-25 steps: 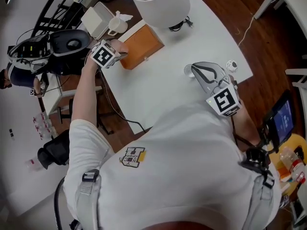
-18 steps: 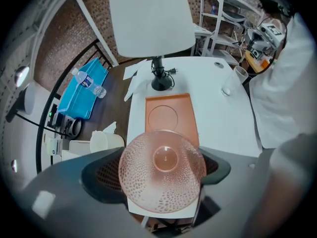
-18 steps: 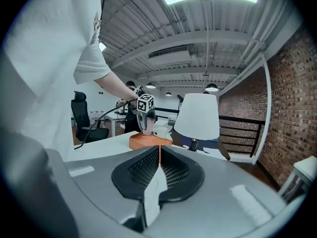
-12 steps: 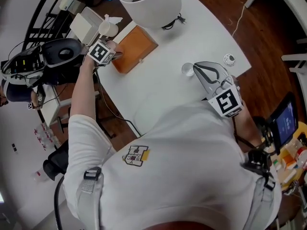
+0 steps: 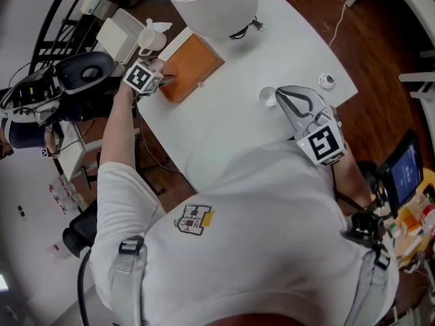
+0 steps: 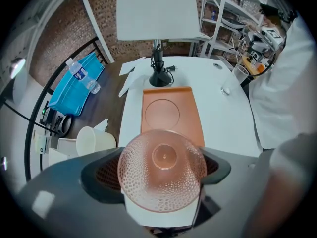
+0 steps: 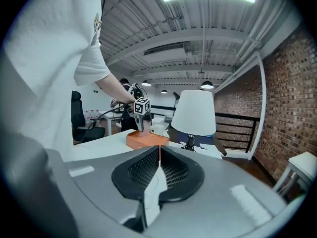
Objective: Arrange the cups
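My left gripper [image 6: 161, 175] is shut on a dimpled clear cup [image 6: 163, 155], seen bottom-on between the jaws, pointing steeply down over the near end of an orange tray [image 6: 171, 114]. From the head view the left gripper [image 5: 162, 80] is at the tray's [image 5: 195, 61] left end. The right gripper view shows that cup [image 7: 144, 128] held right at the tray's [image 7: 148, 141] top. My right gripper [image 7: 159, 168] is shut with nothing between its jaws. It hovers over the white table [image 5: 231, 124] beside a small clear glass [image 5: 267, 97].
A white lamp [image 5: 212, 2] stands behind the tray. A white mug [image 5: 151, 41] and a white box [image 5: 117, 36] sit off the table's left corner, beside a black chair [image 5: 85, 72]. A small round object [image 5: 327, 81] lies near the table's right edge.
My left gripper has come down with the cup to the tray's near end. The right gripper has stayed shut in the same spot.
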Available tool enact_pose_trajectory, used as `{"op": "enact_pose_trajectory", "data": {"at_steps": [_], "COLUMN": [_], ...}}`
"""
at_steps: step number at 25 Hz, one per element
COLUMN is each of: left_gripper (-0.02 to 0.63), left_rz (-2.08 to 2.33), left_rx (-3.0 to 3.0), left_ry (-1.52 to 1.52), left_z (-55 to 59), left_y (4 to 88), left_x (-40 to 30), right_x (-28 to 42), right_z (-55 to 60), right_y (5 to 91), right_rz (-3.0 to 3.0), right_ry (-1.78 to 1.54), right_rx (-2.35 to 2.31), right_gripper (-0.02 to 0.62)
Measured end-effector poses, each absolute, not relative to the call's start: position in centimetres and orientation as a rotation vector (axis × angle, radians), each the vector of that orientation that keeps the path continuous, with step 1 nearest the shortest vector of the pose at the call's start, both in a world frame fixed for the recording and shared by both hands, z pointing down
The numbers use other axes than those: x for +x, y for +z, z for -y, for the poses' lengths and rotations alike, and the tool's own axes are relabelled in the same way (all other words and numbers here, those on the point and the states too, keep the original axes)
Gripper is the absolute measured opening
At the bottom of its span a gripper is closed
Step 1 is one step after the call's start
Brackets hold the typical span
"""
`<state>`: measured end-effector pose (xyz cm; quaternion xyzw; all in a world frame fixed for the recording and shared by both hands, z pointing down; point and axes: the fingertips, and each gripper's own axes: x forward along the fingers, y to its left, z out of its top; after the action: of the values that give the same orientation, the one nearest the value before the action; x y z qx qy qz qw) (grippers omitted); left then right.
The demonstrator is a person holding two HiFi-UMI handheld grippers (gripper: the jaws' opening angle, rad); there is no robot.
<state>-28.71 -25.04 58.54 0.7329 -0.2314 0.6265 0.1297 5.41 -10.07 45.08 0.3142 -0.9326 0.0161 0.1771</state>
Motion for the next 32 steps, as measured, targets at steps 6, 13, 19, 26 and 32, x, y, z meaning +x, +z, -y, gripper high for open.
{"op": "enact_pose_trajectory", "data": {"at_steps": [6,13,19,26,32], "left_gripper": [0.426,0.437,0.463,0.463,0.462], "left_rz": [0.614,0.603,0.61,0.68,0.881], "left_rx": [2.077,2.062,2.074,2.116,2.232], "left_ry": [1.881,1.903,1.886,1.871,1.732], "left_z": [24.2,24.4,24.3,24.7,25.4], "left_y": [59.8,59.8,58.9,55.8,49.8], "left_x": [-29.2,-29.2,-29.2,-29.9,-30.1], "right_x": [5.1,6.0,5.8,5.6,5.4], "right_z": [10.0,10.4,10.3,10.4,10.7], "right_y": [45.1,44.8,45.1,44.8,44.2], "right_rz": [2.644,2.645,2.649,2.667,2.675], "right_ry": [0.033,0.047,0.038,0.003,-0.067], "right_rx": [0.887,0.9,0.891,0.869,0.833], "right_gripper": [0.008,0.008,0.008,0.008,0.008]}}
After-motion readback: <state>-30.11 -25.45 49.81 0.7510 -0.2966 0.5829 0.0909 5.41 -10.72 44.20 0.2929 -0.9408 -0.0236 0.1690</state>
